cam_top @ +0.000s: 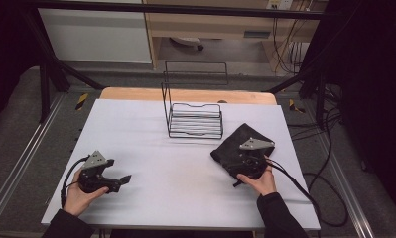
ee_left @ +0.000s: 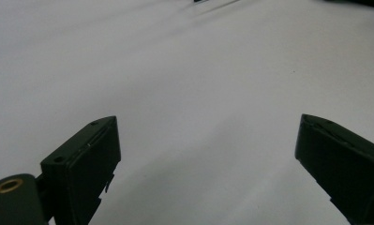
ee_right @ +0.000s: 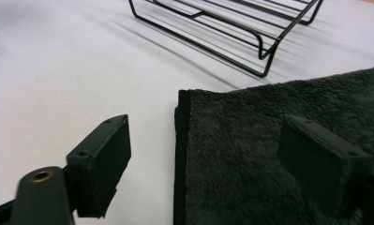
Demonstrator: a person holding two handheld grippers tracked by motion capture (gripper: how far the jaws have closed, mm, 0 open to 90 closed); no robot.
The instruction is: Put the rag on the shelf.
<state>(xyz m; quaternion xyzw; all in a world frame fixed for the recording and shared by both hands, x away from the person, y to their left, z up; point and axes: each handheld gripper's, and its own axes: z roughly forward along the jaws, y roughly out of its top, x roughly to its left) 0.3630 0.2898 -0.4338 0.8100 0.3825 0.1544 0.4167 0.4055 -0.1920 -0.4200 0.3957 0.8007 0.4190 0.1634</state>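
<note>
Right gripper view looks down on a dark, fluffy towel (ee_right: 287,154) that lies flat on the white table (ee_right: 58,70), with a straight folded edge; the right gripper (ee_right: 213,164) has its jaws apart, one over the towel and one over the bare table, and they pinch nothing. High view shows the towel (cam_top: 235,141) under the right gripper (cam_top: 250,156), with the black wire rack (cam_top: 195,119) just past it, while the left gripper (cam_top: 111,181) rests far off with wide, empty jaws.
</note>
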